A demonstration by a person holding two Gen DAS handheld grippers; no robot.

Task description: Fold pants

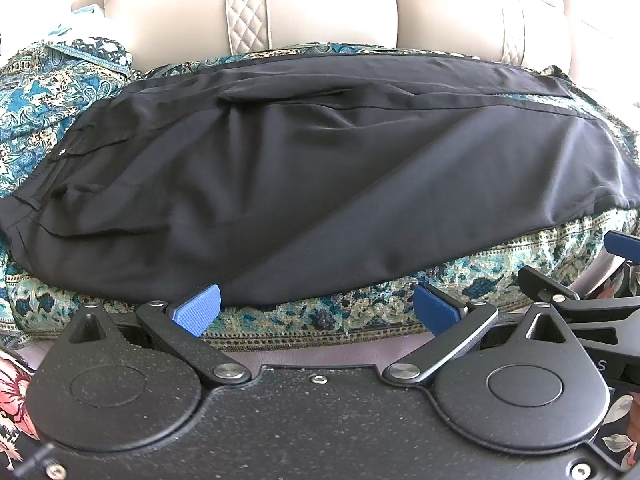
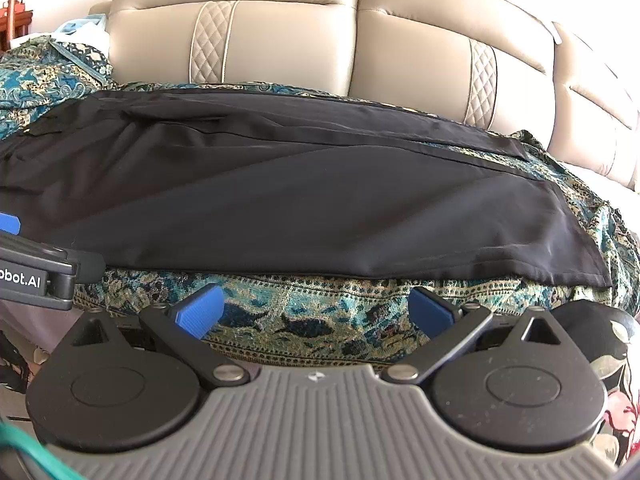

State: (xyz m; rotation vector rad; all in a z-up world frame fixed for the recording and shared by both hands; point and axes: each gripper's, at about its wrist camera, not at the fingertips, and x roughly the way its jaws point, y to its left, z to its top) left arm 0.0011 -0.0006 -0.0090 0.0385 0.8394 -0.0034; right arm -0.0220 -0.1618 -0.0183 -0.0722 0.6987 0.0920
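Note:
Black pants (image 1: 320, 168) lie spread lengthwise on a sofa seat covered by a teal patterned cloth (image 1: 320, 320), waistband at the left, leg hems at the right. One leg lies over the other. They also show in the right wrist view (image 2: 300, 208). My left gripper (image 1: 316, 308) is open and empty at the seat's front edge, its left pad (image 1: 198, 308) just at the pants' near edge. My right gripper (image 2: 316, 308) is open and empty, just short of the pants' near edge, to the right of the left one.
The beige sofa backrest (image 2: 300, 40) rises behind the pants. More teal patterned fabric (image 1: 48, 80) is bunched at the far left. The right gripper's body (image 1: 580, 300) shows at the right edge of the left wrist view. Floral clothing (image 2: 616, 400) is at the bottom right.

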